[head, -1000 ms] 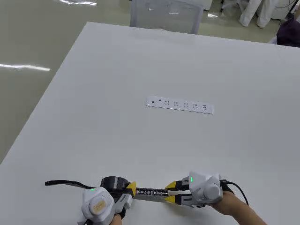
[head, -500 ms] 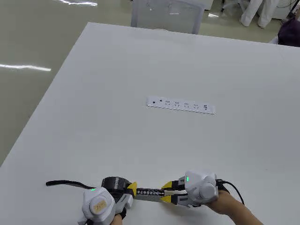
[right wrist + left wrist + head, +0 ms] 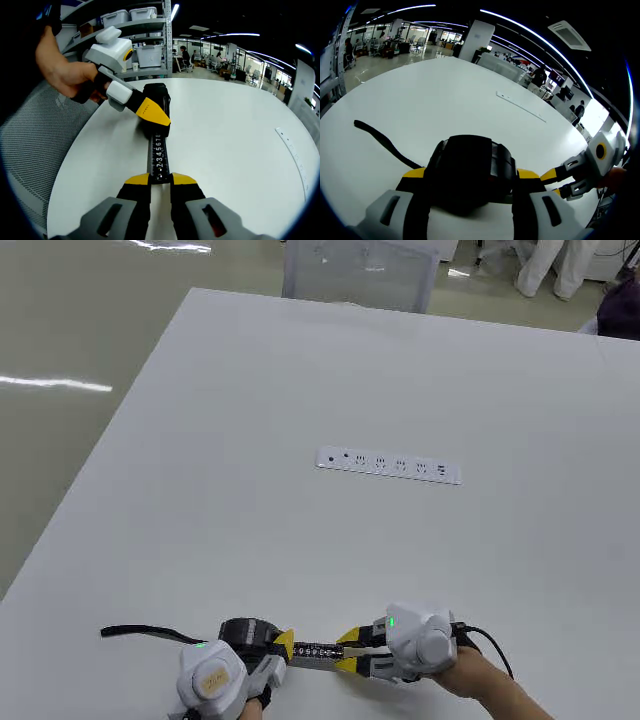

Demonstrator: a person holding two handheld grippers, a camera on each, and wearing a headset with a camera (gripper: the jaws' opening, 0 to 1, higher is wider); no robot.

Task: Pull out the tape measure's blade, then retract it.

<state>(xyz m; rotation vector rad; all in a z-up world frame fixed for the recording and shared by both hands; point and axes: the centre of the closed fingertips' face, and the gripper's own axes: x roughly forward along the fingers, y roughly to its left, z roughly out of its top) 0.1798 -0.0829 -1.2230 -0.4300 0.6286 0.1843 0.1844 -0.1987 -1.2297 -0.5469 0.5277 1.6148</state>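
Note:
A black tape measure (image 3: 248, 631) sits at the table's near edge, held between the yellow-tipped fingers of my left gripper (image 3: 278, 644), which is shut on its case (image 3: 470, 172). A short length of blade (image 3: 315, 651) with printed numbers runs right from the case. My right gripper (image 3: 347, 649) is shut on the blade's end (image 3: 158, 155), its yellow fingertips pinching it from both sides (image 3: 160, 179). In the right gripper view, the case (image 3: 156, 100) lies just beyond the blade. A black wrist strap (image 3: 140, 632) trails left from the case.
A white power strip (image 3: 390, 464) lies flat in the middle of the white table (image 3: 300, 380). A grey chair back (image 3: 360, 270) stands at the far edge. People are in the far right corner. The table's left edge drops to a shiny floor.
My right gripper has moved left toward the case, and the exposed blade between the two grippers has grown shorter. The left gripper and the case stay in place.

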